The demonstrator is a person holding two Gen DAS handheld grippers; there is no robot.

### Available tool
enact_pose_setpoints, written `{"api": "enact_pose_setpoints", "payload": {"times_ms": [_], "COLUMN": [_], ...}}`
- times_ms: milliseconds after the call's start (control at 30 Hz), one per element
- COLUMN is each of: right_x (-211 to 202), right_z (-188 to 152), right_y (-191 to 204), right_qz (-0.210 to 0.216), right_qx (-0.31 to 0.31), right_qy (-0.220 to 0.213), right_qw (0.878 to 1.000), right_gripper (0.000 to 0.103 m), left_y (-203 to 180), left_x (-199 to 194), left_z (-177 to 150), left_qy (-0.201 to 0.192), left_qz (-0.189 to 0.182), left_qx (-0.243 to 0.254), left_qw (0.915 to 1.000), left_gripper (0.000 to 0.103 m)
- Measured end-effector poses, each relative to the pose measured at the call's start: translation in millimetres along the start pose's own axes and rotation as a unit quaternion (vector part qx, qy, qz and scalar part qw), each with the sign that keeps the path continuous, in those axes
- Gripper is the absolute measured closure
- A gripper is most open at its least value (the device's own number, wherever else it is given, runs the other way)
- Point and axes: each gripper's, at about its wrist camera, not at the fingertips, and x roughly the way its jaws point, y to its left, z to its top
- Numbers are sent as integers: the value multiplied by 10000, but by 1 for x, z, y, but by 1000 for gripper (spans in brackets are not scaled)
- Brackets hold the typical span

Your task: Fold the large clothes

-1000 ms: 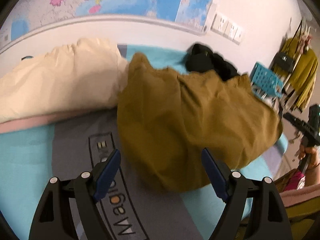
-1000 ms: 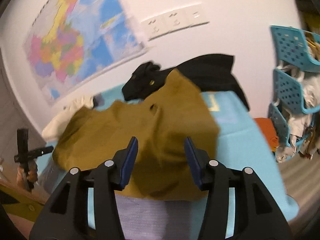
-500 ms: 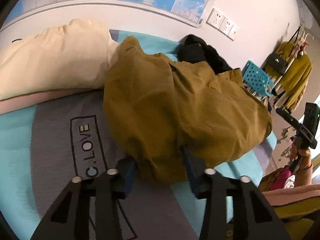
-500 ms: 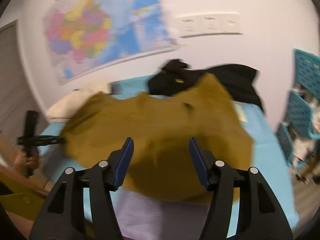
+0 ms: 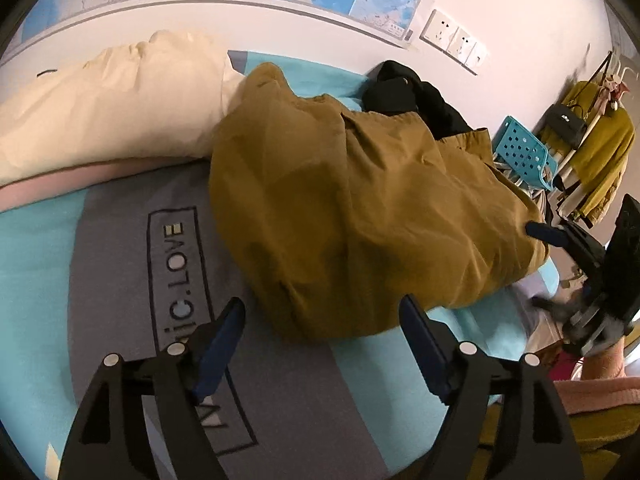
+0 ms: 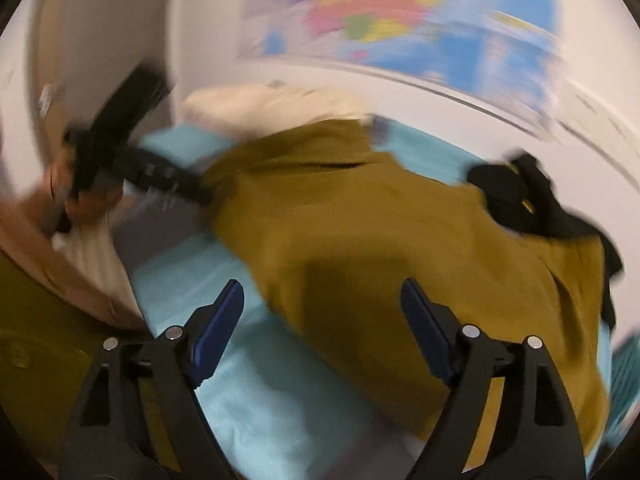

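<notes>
Left wrist view shows my left gripper (image 5: 320,324) with its fingers spread wide and nothing between them, poised just short of the near hem of the mustard-brown garment (image 5: 360,216). That garment lies rumpled in a heap across the middle of the bedspread (image 5: 120,280), its far end against the cream pillow (image 5: 112,108) and its other side touching the black garment (image 5: 412,96). My right gripper (image 6: 320,312) is also spread and empty in its own view, over the garment's edge; that view is badly blurred.

My worry is grabbing blind. The cloth is bunched in layers, so I judge a pinch at the near hem could catch two layers or a fold rather than a true edge, and the fold would come out crooked. Lifting could also drag the black garment along, since the two overlap at the far corner. With the right view smeared, I cannot tell exactly which edge that gripper faces.

Room is decent on my side of the garment: bare grey and blue bedspread runs in front of it and toward the printed lettering. Beyond it the pillow and wall close things off, and past its right end the bed edge drops toward the blue basket (image 5: 524,152), so I would spread the cloth toward me.
</notes>
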Motion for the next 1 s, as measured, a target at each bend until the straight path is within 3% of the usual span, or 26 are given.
{"api": "enact_pose_setpoints", "payload": {"times_ms": [67, 167, 200, 233, 267, 333, 433, 600, 700, 800, 900, 967, 1000], "right_x": [18, 48, 56, 60, 60, 53, 38, 33, 34, 34, 34, 27, 22], "right_z": [3, 1, 0, 1, 4, 8, 22, 30, 28, 25, 21, 14, 11], "right_y": [18, 37, 38, 36, 29, 14, -9, -17, -17, -18, -21, -23, -26], "right_qz": [-53, -484, -694, -808, -707, -484, -235, -86, -25, 59, 240, 449, 553], "right_qx": [-551, -1218, -1299, -1290, -1109, -714, -66, 408, 512, 725, 994, 1292, 1435], "right_qy": [147, 368, 426, 460, 425, 326, 115, -23, -5, -14, 14, -23, -49], "right_qw": [9984, 9907, 9882, 9873, 9904, 9957, 9996, 9991, 9987, 9974, 9948, 9906, 9881], "right_gripper": [23, 26, 34, 46, 49, 70, 77, 79, 79, 78, 76, 69, 61], "left_y": [-1, -1, -3, -4, -6, -12, -17, -10, 7, 16, 20, 23, 21], "left_x": [-2, -7, -9, -10, -10, -6, 5, 28, 35, 38, 44, 51, 50], "left_z": [-3, -10, -13, -17, -19, -23, -23, -3, 9, 13, 16, 17, 20], "left_qy": [34, 64, 66, 97, 133, 211, 288, 202, -54, -243, -329, -357, -394], "left_qz": [-142, -332, -414, -557, -663, -933, -1278, -1664, -1997, -2301, -2159, -2043, -1995], "left_qx": [-66, -153, -165, -195, -215, -232, -334, -1040, -1777, -2203, -2355, -2495, -2454], "left_qw": [9999, 9993, 9990, 9982, 9975, 9951, 9908, 9804, 9636, 9476, 9470, 9459, 9479], "left_gripper": [23, 22, 22, 22, 22, 22, 17, 17, 15, 15, 14, 15, 14]}}
